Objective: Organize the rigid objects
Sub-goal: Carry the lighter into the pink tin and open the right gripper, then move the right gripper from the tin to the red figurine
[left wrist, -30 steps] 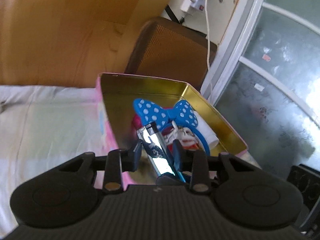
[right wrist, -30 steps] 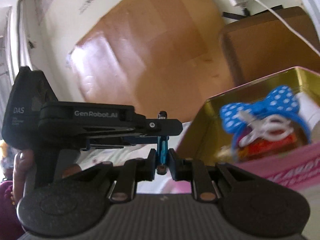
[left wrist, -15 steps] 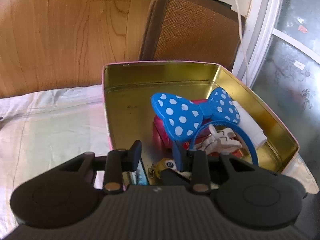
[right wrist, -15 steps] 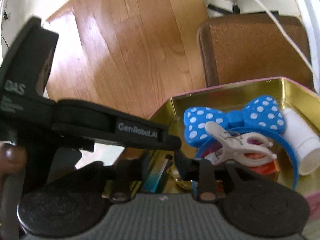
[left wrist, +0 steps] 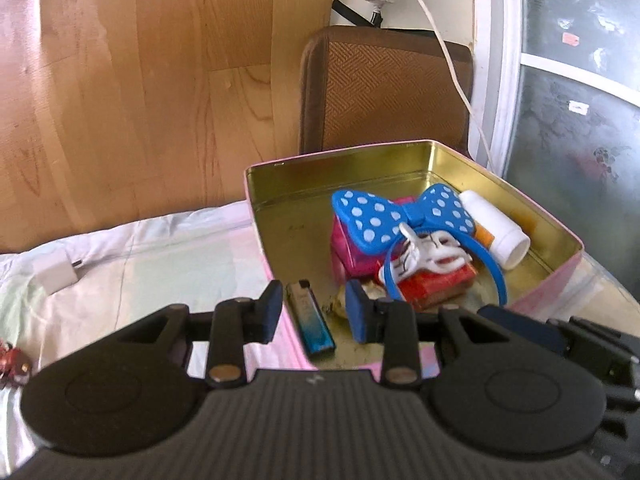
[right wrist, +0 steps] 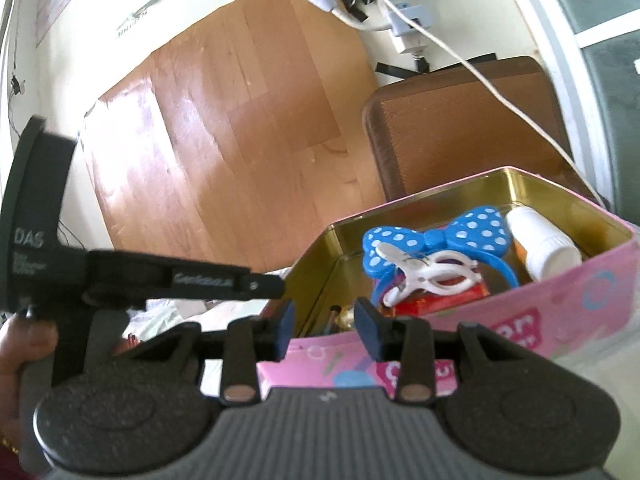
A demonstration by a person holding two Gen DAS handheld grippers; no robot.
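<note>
A pink tin with a gold inside (left wrist: 360, 164) stands on the bed. In it lie a blue polka-dot bow headband (left wrist: 404, 216), a white clip (left wrist: 428, 252), a white bottle (left wrist: 496, 232), a pink box (left wrist: 352, 252), a red box (left wrist: 436, 284) and a blue lighter (left wrist: 312, 324). My left gripper (left wrist: 314, 316) is open and empty, its jaws on either side of the lighter lying in the tin's near corner. My right gripper (right wrist: 330, 326) is open and empty just outside the tin's near wall (right wrist: 500, 312). The headband (right wrist: 432, 236) and clip (right wrist: 424, 276) show there too.
A white charger plug (left wrist: 56, 272) lies on the pale sheet (left wrist: 140, 272) to the left. A small red object (left wrist: 12, 364) sits at the left edge. A brown cushion (left wrist: 384, 88), a wooden headboard (left wrist: 140, 80) and a white cable (left wrist: 444, 48) are behind the tin.
The left gripper opened and let go of the lighter, which now lies in the tin. The right gripper also opened, released the blue item, and both pulled back from the tin.
</note>
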